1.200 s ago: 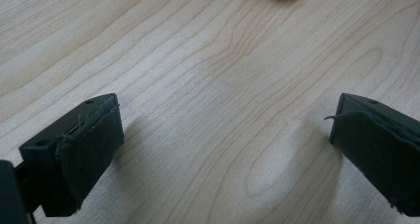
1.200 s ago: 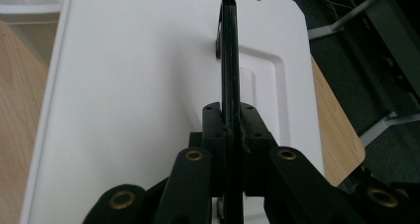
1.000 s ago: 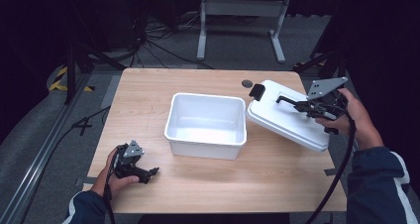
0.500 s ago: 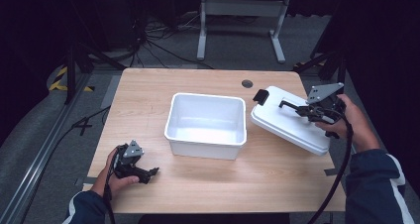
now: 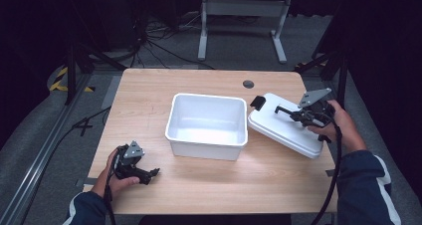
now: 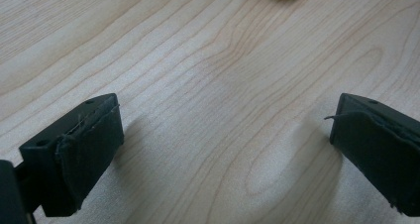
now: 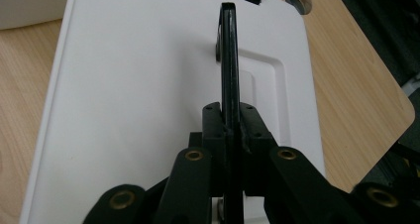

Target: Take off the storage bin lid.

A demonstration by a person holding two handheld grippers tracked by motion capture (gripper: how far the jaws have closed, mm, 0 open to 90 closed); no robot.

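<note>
An open white bin [image 5: 204, 148] stands in the middle of the wooden table [image 5: 149, 100]. To its right lies the bin's white lid [image 5: 278, 130], slightly tilted, its left edge close to the bin's right wall. My right gripper [image 5: 298, 114] is shut on the lid's thin black handle [image 7: 228, 50], which runs upright between the jaws over the lid [image 7: 133, 85]. My left gripper [image 5: 149, 174] rests at the table's front left, open. In its own view the left gripper [image 6: 225, 144] has bare wood between its pads [image 6: 86, 149].
A black clip [image 5: 258, 102] sits on the lid's far left corner. A round cable hole [image 5: 248, 84] is in the table behind the bin. The table's right edge runs close to the lid. A metal stand [image 5: 239, 8] and cables lie on the floor beyond.
The right gripper has brought the lid slightly toward the near side and leftward, closer to the bin. The left gripper has stayed put.
</note>
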